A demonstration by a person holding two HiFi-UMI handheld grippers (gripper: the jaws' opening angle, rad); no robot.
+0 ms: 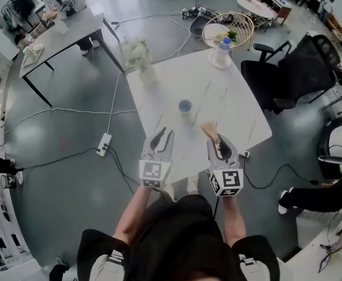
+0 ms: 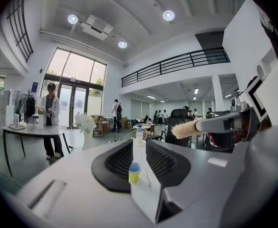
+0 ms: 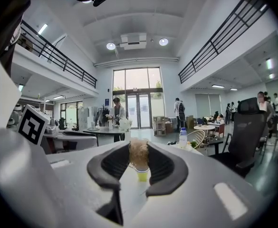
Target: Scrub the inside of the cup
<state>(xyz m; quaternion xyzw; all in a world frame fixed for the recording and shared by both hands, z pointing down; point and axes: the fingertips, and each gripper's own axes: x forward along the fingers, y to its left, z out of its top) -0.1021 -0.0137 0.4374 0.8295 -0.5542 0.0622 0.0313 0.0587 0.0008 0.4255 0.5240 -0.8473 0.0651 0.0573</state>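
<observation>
Jaws of your left gripper (image 1: 162, 134) stand narrowly apart, empty. Your right gripper (image 1: 218, 142) clamps the brush (image 1: 209, 128), near the cup (image 1: 185, 107).

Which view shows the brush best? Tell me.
Left gripper view: the brush shows side-on, held in the right gripper. Right gripper view sees only its tip, end-on; head view shows it tiny.

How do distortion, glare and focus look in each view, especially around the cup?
Head view: strong fisheye, the table edges bow; light even; the cup small but clear. Left gripper view: dark round rim, ceiling lamps and windows blown out, the cup readable between soft near jaws. Right gripper view: same rim; the brush sits close and fuzzy, hiding the cup's top.
</observation>
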